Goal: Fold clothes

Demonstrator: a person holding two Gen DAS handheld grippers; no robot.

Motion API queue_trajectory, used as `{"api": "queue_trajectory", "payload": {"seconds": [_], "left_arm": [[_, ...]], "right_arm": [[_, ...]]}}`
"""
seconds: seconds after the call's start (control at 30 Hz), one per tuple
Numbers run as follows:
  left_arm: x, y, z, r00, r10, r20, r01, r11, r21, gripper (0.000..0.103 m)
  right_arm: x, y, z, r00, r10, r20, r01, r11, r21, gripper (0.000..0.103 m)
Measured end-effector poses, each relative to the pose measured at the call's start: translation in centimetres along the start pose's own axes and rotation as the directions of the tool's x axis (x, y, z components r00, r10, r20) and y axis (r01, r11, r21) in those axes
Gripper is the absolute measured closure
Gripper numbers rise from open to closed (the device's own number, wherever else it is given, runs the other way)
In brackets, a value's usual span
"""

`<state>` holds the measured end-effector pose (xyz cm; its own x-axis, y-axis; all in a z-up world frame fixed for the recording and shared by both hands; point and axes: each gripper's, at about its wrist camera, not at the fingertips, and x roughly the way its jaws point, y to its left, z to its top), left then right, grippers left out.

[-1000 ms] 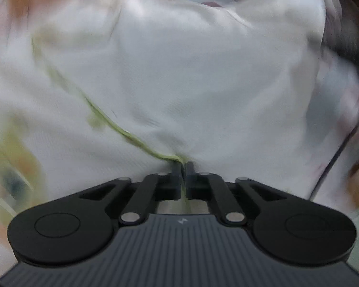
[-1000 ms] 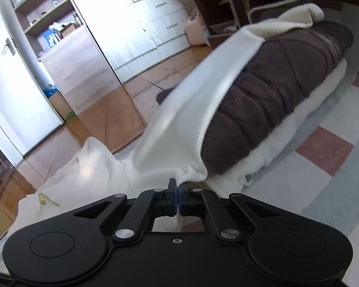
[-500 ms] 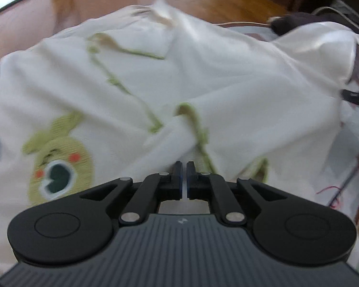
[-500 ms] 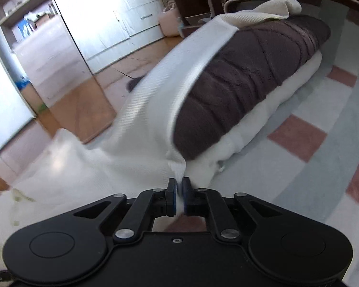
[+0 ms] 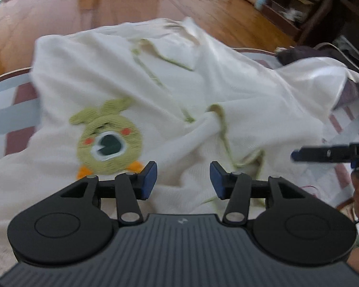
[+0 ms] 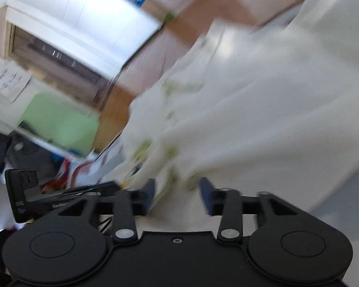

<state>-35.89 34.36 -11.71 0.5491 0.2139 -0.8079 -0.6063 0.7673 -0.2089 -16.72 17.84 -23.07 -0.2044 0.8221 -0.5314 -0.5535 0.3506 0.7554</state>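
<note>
1. A checked rug (image 5: pixel 16 117) in grey, white and dull red is lying on a glossy wooden floor (image 5: pixel 112 4); pale cabinets are blurring past in the right wrist view.
2. The cream garment (image 5: pixel 203 91), with a green cartoon patch (image 5: pixel 109 141), is lying spread across the rug, reaching its far edge.
3. The left gripper (image 5: pixel 183 179) is hanging over the garment, its jaws having just been opening, nothing between them.
4. The right gripper (image 6: pixel 177 195) has likewise just been opening, its jaws parted, gripping nothing.
</note>
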Motion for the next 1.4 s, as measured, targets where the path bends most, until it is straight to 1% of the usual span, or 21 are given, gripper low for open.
{"api": "queue_trajectory", "payload": {"seconds": [0.1, 0.17, 0.27, 0.33, 0.43, 0.47, 0.5, 0.6, 0.67, 0.7, 0.77, 0.83, 0.9, 1.0, 1.07, 1.13, 1.17, 1.2, 1.27, 1.33, 1.4], "left_arm": [[-0.7, 1.7, 0.5, 0.998, 0.055, 0.031, -0.053, 0.996, -0.067, 0.055], [-1.3, 3.1, 0.8, 0.995, 0.088, 0.043, -0.082, 0.988, -0.134, 0.055], [-2.3, 5.3, 0.8, 0.988, 0.146, 0.056, -0.127, 0.957, -0.262, 0.055], [-2.8, 6.3, 0.8, 0.987, 0.138, 0.079, -0.107, 0.944, -0.312, 0.055], [-2.8, 6.8, 1.0, 0.990, 0.106, 0.094, -0.069, 0.941, -0.331, 0.055], [-2.8, 6.9, 1.0, 0.990, 0.100, 0.097, -0.063, 0.942, -0.330, 0.055], [-2.9, 7.0, 1.0, 0.990, 0.098, 0.100, -0.061, 0.943, -0.327, 0.055], [-3.0, 7.5, 1.0, 0.990, 0.089, 0.109, -0.049, 0.944, -0.327, 0.055], [-2.8, 8.1, 0.9, 0.990, 0.086, 0.112, -0.045, 0.944, -0.326, 0.053], [-2.2, 8.3, 0.7, 0.990, 0.104, 0.099, -0.067, 0.944, -0.323, 0.053], [-0.5, 8.7, 0.4, 0.991, 0.132, 0.025, -0.117, 0.939, -0.322, 0.054], [0.3, 8.9, 0.0, 0.996, 0.090, -0.004, -0.087, 0.941, -0.326, 0.053], [0.3, 8.6, -0.1, 0.997, 0.080, -0.005, -0.078, 0.950, -0.303, 0.053], [0.2, 8.4, 0.2, 0.995, 0.096, -0.004, -0.094, 0.956, -0.277, 0.052], [0.2, 8.7, 0.6, 0.998, 0.064, -0.009, -0.064, 0.955, -0.289, 0.052], [-0.2, 8.8, 1.7, 0.999, 0.044, 0.002, -0.041, 0.957, -0.287, 0.052], [-0.5, 8.8, 2.6, 0.999, 0.045, 0.019, -0.038, 0.961, -0.273, 0.052], [-0.9, 8.7, 3.8, 0.997, 0.056, 0.045, -0.042, 0.966, -0.256, 0.052], [-1.3, 8.9, 6.7, 0.992, 0.068, 0.106, -0.040, 0.968, -0.248, 0.050], [-0.3, 9.2, 10.2, 0.985, 0.072, 0.154, -0.029, 0.964, -0.266, 0.039], [2.1, 9.6, 13.6, 0.985, 0.086, 0.147, -0.042, 0.959, -0.280, 0.037]], "right_arm": [[4.9, 2.2, 0.1, 0.988, -0.080, -0.135, 0.077, 0.997, -0.030, 0.042], [7.1, 3.1, 0.0, 0.978, -0.098, -0.183, 0.091, 0.995, -0.045, 0.042], [8.8, 3.6, -0.3, 0.976, 0.029, -0.215, -0.023, 0.999, 0.032, 0.042], [10.3, 4.1, -1.0, 0.955, 0.118, -0.273, -0.097, 0.991, 0.092, 0.040], [12.9, 5.1, -2.2, 0.913, 0.137, -0.385, -0.102, 0.989, 0.110, 0.037], [13.5, 5.5, -2.4, 0.904, 0.124, -0.408, -0.094, 0.991, 0.093, 0.060], [13.3, 5.9, -2.1, 0.909, 0.118, -0.399, -0.100, 0.993, 0.067, 0.096], [10.6, 7.5, -0.7, 0.936, 0.166, -0.312, -0.178, 0.984, -0.011, 0.097], [7.7, 7.6, 0.3, 0.929, 0.273, -0.251, -0.270, 0.962, 0.044, 0.097], [6.2, 7.3, 0.7, 0.933, 0.283, -0.223, -0.278, 0.959, 0.053, 0.097], [4.0, 6.5, 1.0, 0.947, 0.249, -0.204, -0.246, 0.968, 0.043, 0.097], [3.3, 5.4, -0.1, 0.944, 0.187, -0.271, -0.185, 0.982, 0.032, 0.097], [4.5, 4.5, -2.6, 0.918, 0.080, -0.389, -0.084, 0.996, 0.005, 0.097], [6.0, 3.2, -5.9, 0.851, -0.053, -0.522, 0.041, 0.999, -0.033, 0.097], [5.2, 3.1, -5.2, 0.874, -0.029, -0.485, 0.031, 0.999, -0.003, 0.092], [4.0, 4.5, -3.5, 0.897, -0.071, -0.436, 0.049, 0.997, -0.061, 0.085], [3.5, 5.3, -2.5, 0.897, -0.081, -0.434, 0.051, 0.995, -0.080, 0.071], [3.2, 6.1, -1.3, 0.899, -0.095, -0.427, 0.056, 0.993, -0.104, 0.066], [3.1, 8.1, 1.6, 0.908, -0.135, -0.398, 0.074, 0.983, -0.165, 0.066], [3.3, 10.2, 4.9, 0.914, -0.189, -0.360, 0.108, 0.967, -0.232, 0.063], [5.5, 12.7, 9.5, 0.904, -0.301, -0.303, 0.202, 0.927, -0.317, 0.059]]}}
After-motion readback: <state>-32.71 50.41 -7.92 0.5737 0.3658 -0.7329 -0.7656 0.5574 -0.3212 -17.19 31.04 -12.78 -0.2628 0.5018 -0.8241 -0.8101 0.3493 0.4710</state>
